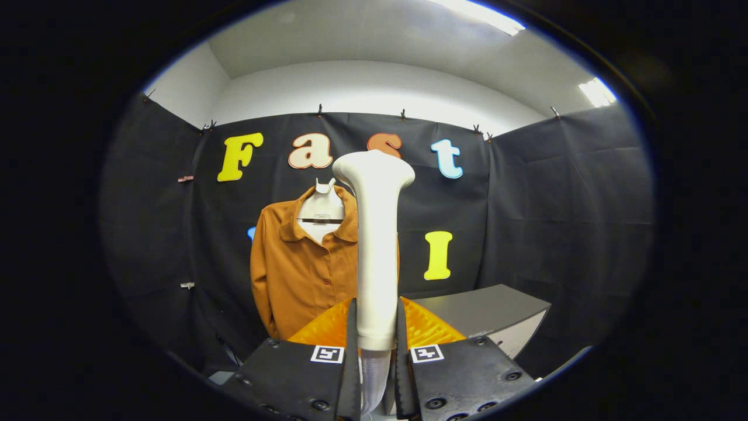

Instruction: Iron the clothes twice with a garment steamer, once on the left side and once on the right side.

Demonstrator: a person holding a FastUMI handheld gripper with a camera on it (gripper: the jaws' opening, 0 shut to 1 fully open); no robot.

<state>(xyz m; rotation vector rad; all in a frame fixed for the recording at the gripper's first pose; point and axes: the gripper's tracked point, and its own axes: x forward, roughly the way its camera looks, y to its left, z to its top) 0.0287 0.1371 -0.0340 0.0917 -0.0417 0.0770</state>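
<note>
1. Already the tool (377, 345) has both fingers clamped on the white garment steamer (374, 245), which stands upright between them.
2. The orange shirt (304, 263) hangs well beyond, slightly left; both passes apparently remain.

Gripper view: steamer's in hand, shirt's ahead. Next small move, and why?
Probably carry the white plastic garment steamer forward toward the rust-orange button-up shirt and line its head up with one side of the shirt. The gripper is shut on the steamer's handle, held upright, and the shirt hangs on its white hanger well beyond the fingers, so no steaming contact seems possible yet.
</note>
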